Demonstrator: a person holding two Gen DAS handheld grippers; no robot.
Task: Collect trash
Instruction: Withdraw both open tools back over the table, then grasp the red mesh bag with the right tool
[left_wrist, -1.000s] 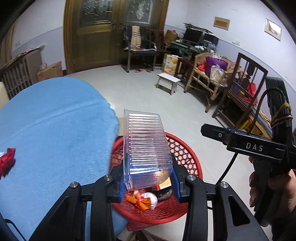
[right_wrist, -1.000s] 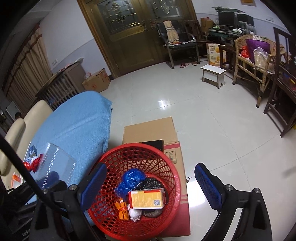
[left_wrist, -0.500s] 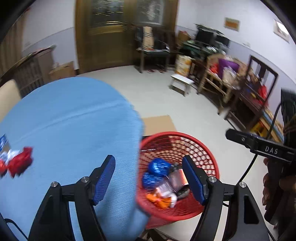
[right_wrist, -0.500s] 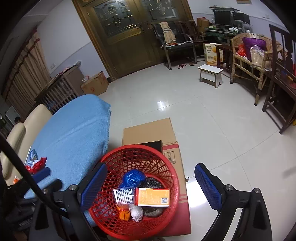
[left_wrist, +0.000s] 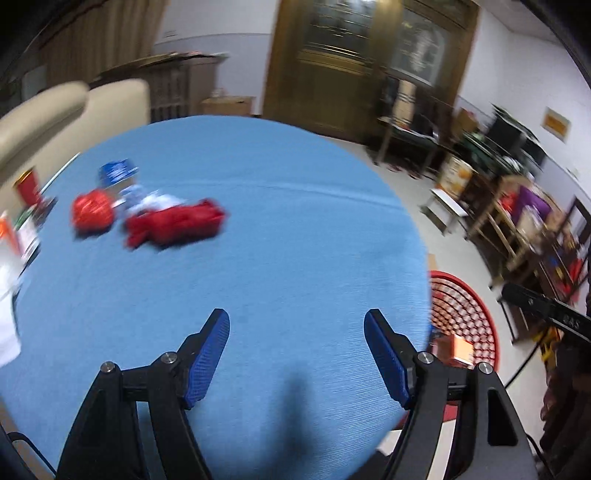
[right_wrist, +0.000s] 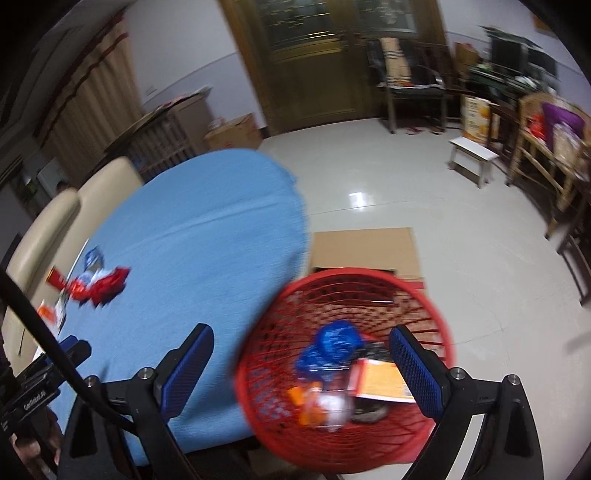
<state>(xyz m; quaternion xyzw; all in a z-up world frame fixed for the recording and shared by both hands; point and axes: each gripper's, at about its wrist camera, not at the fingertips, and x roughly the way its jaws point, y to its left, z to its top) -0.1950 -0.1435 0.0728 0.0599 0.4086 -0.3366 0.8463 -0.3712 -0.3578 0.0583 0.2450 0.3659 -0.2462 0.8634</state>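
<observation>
Here the red wrapper (left_wrist: 173, 226) lies lengthwise left-to-right on the blue tablecloth (left_wrist: 295, 229); both grippers' fingers (left_wrist: 207, 354) spread, empty.

One red basket (right_wrist: 424, 295), one blue-covered table (left_wrist: 295, 221), two red wrappers (left_wrist: 173, 223), one cardboard box (right_wrist: 364, 247)

Indoor light is dim and even, and both views smear with motion blur: the red wrappers (left_wrist: 173, 225) on the blue tablecloth (left_wrist: 277, 229) streak sideways, and the red basket (right_wrist: 343, 373) is soft at its rim. A bright glare patch sits on the pale floor tiles (right_wrist: 360, 199), a faint shadow darkens the near cloth, and fisheye bending curves walls into black corners.
</observation>
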